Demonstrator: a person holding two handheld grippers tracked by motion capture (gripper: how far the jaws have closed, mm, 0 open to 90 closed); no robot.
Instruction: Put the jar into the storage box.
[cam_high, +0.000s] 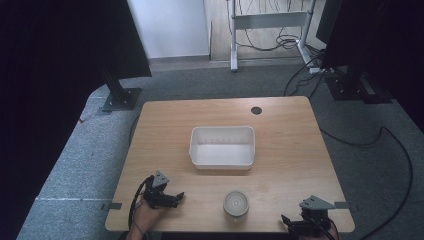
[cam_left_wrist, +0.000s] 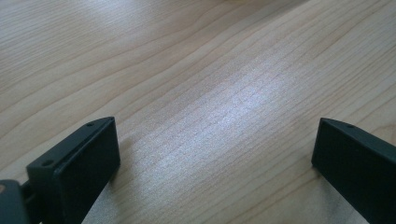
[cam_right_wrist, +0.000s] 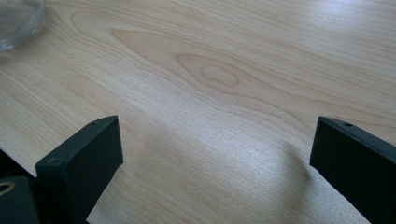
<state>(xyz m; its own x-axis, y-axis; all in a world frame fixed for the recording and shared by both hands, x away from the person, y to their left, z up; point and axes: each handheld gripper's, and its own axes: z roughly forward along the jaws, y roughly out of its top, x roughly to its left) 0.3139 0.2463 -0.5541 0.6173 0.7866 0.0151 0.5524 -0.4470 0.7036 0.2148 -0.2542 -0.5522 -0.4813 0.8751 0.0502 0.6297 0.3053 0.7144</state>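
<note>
- Both claws stand idle at the near edge of the light wooden tabletop (cam_high: 285, 130): the left gripper (cam_high: 175, 197) rests near the near-left corner, its jaws spread wide and holding nothing, with bare wood grain between them in the left gripper view.
- At the near-right corner, the right gripper (cam_high: 287, 223) likewise has its black jaws parted and empty; in its own view (cam_right_wrist: 215, 154) plain tabletop lies between them.
- Between the two, close to the near edge and a little right of its middle, stands a small clear glass jar with a round pale lid (cam_high: 235, 203), upright and untouched; its rounded glass base shows at the upper left of the right gripper view (cam_right_wrist: 16, 21).
- Beyond the jar, at the middle of the tabletop, sits a white rectangular plastic bin (cam_high: 222, 161), open at the top and seemingly empty, well apart from both grippers.
- Judged from this layout, the work is at its very opening: neither claw has closed on anything, and the jar is the thing nearest to both.
- A next move would likely call for one gripper to swing inward toward the jar, level its open jaws on either side of the glass wall, and close gently enough not to tip or squeeze it out.
</note>
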